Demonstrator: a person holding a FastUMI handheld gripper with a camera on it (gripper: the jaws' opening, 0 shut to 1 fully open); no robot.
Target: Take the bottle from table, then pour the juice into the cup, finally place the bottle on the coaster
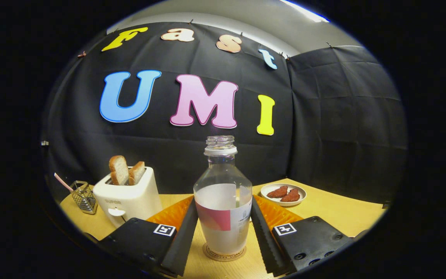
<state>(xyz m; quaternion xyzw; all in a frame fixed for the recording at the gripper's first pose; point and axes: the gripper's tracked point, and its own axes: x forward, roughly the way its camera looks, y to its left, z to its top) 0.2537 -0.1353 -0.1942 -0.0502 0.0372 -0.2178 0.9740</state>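
Bottle stands upright on the coaster, dead centre between the hand-held gripper fingers, which flank it, contact unclear.

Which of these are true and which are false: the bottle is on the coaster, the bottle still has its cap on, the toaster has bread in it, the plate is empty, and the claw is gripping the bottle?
1. The bottle stands on the coaster. True.
2. The bottle has its cap on. False: its mouth is open, with no cap.
3. The toaster has bread in it. True: two slices stick up from its slots.
4. The plate is empty. False: two reddish-brown pieces of food lie on it.
5. The claw is gripping the bottle. False: its fingers flank the bottle, apparently with a small gap on each side, so it looks open.
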